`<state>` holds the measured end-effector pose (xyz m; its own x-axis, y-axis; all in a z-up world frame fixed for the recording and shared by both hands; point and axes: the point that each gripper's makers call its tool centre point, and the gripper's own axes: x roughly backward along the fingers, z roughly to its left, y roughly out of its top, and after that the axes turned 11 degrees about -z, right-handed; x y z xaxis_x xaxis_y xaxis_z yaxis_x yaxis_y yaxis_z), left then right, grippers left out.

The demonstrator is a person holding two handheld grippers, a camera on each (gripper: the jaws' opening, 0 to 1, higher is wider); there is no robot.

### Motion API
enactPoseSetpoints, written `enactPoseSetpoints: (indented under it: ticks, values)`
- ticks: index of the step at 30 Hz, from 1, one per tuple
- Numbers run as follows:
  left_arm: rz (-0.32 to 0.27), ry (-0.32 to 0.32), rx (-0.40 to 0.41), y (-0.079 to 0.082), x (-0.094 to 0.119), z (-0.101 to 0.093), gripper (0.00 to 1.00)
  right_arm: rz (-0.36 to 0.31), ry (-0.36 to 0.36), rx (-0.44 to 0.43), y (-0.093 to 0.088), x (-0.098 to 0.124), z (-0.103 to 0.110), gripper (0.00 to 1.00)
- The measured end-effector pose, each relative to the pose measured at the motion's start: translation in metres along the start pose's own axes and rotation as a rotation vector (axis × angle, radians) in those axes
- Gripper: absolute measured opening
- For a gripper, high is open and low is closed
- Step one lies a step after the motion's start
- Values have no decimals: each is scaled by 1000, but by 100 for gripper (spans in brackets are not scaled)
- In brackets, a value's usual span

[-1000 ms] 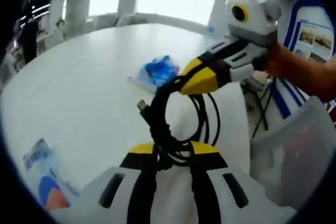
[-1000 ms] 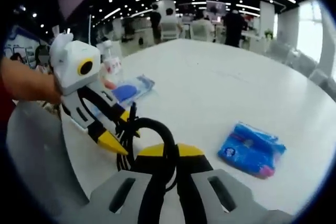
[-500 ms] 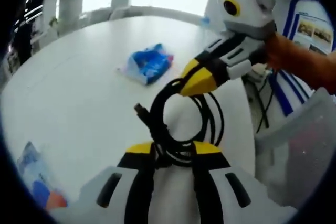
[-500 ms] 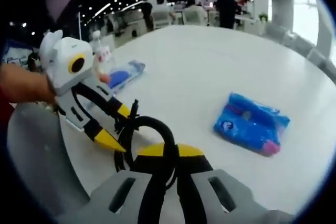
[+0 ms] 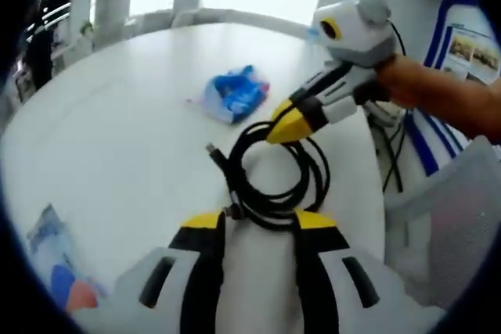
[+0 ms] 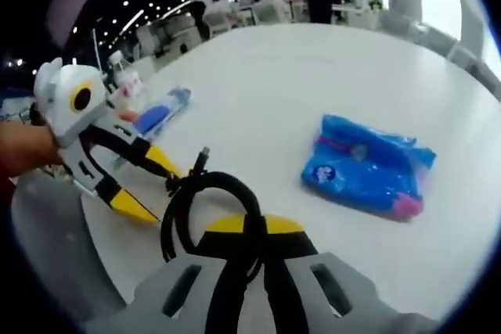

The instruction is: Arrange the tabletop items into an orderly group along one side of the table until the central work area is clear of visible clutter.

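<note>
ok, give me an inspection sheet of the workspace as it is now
Surface: white table, mostly bare.
Job's things: coiled black cable; blue packet; flat blue pack near the edge.
Clutter: small bottle by the flat pack.
Grippers: right gripper shut on the cable; left gripper open, jaws either side of the coil.
Cables: the coil, plug end free.
Surroundings: grey chair, people at far tables.
</note>
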<state>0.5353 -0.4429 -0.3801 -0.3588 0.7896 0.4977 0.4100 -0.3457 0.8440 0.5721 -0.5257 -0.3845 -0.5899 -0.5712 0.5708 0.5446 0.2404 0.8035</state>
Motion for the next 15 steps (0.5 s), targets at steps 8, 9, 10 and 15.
enactPoseSetpoints:
  ticks: [8,9,10,15]
  values:
    - [-15,13,13,2,10,5,32,47,-28,0,-8,-7,-8,6]
    - [-17,14,15,2,11,5,32,53,-31,6,-9,-7,-8,6]
    - [-22,17,18,2,13,6,32,56,-32,17,-10,-7,-7,6]
    - [-46,25,36,5,18,6,32,59,-39,17,-10,-8,-9,7]
